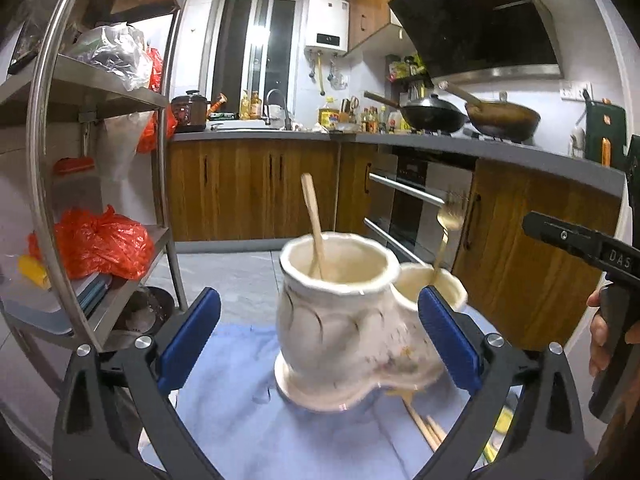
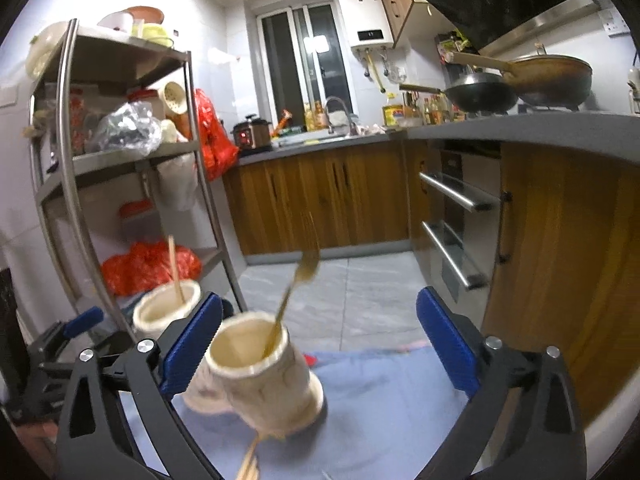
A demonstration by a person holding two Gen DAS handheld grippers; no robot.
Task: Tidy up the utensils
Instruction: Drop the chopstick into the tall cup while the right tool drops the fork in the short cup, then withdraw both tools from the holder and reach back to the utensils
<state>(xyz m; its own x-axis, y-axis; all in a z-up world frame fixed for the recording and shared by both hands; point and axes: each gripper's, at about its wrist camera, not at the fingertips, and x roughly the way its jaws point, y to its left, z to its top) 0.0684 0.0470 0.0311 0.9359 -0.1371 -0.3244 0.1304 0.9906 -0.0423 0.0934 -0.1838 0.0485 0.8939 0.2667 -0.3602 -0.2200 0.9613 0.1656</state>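
Holding both tongs spread wide, we grip nothing: the left tongs [image 1: 320, 332] bracket the cream ceramic utensil holder [image 1: 344, 340], its body between the blue pads [image 1: 192, 336] without pressing contact, and the right tongs [image 2: 320, 344] have the holder's smaller cup just beside their left pad. The holder stands on a light blue cloth [image 1: 240, 400] covering the counter. A wooden spoon [image 1: 314, 224] stands in the larger cup, a gold fork [image 2: 298, 292] in the smaller one, and chopsticks [image 1: 424, 424] lie on the cloth by its base. Beyond are a grey tiled floor, a steel shelf rack [image 2: 120, 168] with red bags, wooden cabinets and two woks [image 1: 472, 116] on the stove.
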